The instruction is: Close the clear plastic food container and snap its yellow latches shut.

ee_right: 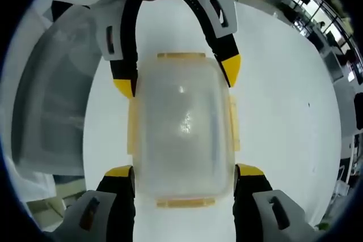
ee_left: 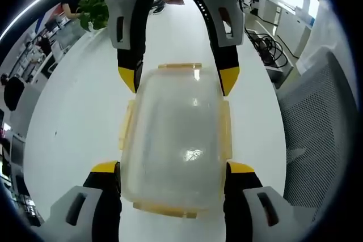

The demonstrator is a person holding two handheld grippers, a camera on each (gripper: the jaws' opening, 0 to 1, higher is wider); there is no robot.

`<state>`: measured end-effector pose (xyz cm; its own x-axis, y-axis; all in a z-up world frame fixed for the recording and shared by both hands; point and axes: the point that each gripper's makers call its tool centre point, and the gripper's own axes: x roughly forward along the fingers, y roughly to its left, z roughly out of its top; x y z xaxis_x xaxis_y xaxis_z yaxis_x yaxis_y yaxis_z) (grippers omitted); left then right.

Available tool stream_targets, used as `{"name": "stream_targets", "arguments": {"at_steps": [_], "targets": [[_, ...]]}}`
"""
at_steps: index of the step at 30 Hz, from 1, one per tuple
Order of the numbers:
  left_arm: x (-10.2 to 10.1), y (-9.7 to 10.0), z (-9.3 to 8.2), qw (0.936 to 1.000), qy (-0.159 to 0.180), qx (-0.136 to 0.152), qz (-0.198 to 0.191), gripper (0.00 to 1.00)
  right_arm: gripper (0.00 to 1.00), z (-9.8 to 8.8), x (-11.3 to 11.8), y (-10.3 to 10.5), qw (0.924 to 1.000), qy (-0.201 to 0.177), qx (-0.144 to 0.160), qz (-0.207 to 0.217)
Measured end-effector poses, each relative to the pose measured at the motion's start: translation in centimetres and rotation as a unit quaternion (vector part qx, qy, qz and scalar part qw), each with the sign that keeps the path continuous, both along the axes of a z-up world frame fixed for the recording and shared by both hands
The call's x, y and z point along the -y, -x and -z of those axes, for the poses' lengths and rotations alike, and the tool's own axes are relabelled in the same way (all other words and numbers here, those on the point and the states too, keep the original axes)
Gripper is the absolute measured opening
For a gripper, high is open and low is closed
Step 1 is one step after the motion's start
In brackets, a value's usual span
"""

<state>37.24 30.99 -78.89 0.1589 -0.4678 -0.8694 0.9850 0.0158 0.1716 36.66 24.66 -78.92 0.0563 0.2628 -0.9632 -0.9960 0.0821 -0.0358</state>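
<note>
A clear plastic food container [ee_left: 173,134] with its lid on lies on the white table [ee_left: 74,117]. Yellow latches [ee_left: 126,126] stick out along its sides and ends. My left gripper [ee_left: 173,167] stands open, its yellow-tipped jaws astride the container's near end, close against both sides. Facing it, my right gripper [ee_left: 178,76] straddles the far end. In the right gripper view the same container [ee_right: 184,123] sits between the open right gripper [ee_right: 184,171] at the bottom and the left gripper [ee_right: 177,75] at the top. Whether the jaws touch the container is unclear.
A grey mesh chair [ee_left: 323,117] stands beside the table, seen also as the chair [ee_right: 51,100] in the right gripper view. A green plant [ee_left: 93,12] and black cables [ee_left: 266,43] lie at the table's far end. Office desks [ee_right: 317,15] stretch behind.
</note>
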Motion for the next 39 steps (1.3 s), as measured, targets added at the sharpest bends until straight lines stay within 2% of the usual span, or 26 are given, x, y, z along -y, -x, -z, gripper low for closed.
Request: {"name": "stream_targets", "arguments": {"at_steps": [7,26,39], "targets": [[-1.5,-0.1,0.1,1.0,-0.009,0.0,-0.001,0.74,0.7,0.0,-1.6,-0.1,1.0,-0.004,0.0,-0.001],[-4.7,-0.8,0.2,0.9999,-0.001,0.001,-0.013,0.74,0.7,0.1,-4.7,-0.8,0.9999,0.002,0.001,-0.012],[-6.0,-1.1,0.3,0.9999,-0.004,0.001,-0.013,0.74,0.7,0.1,-6.1,-1.1,1.0,0.002,0.002,-0.009]]}}
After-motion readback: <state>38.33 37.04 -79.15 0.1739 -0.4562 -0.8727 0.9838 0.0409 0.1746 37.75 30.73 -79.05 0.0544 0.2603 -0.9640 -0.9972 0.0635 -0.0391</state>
